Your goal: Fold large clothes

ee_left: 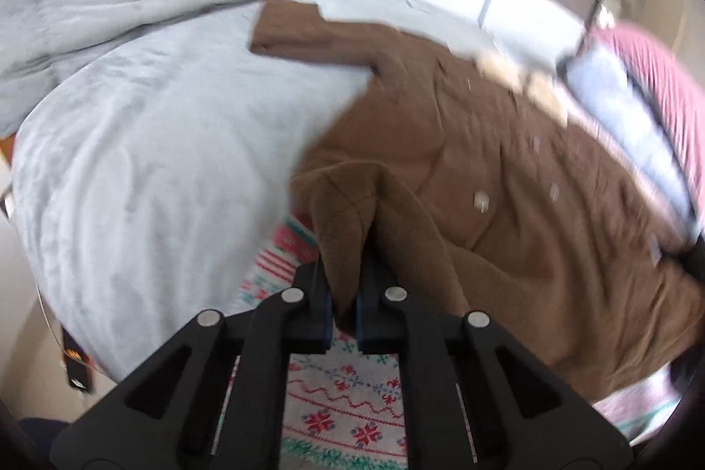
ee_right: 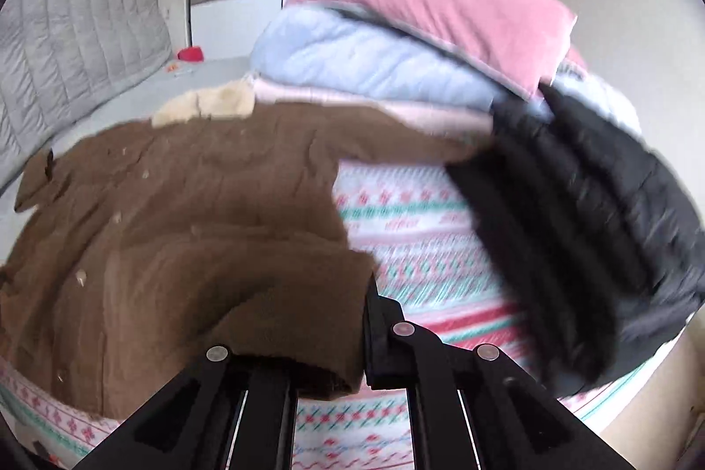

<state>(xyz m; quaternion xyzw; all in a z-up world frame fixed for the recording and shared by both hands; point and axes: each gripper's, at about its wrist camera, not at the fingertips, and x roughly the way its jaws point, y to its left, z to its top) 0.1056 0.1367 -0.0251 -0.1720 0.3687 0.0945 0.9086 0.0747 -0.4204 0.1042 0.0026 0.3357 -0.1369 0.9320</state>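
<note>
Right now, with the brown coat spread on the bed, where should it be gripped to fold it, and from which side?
Probably the bottom hem corners, from the near bed edge. The brown coat lies flat, collar far, hem nearest. The left gripper and right gripper are both shut on bunched hem there.

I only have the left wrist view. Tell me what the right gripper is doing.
Observer: The right gripper is shut on the brown coat, pinching a bottom corner of it.
Operator: Say what lies right of that corner.
Observer: A black puffer jacket, draped down from the folded pile.
Operator: Describe the pile.
Observer: A pink blanket tops a pale blue quilt.
Operator: Report the background.
Observer: A grey quilted headboard stands at the left.
</note>
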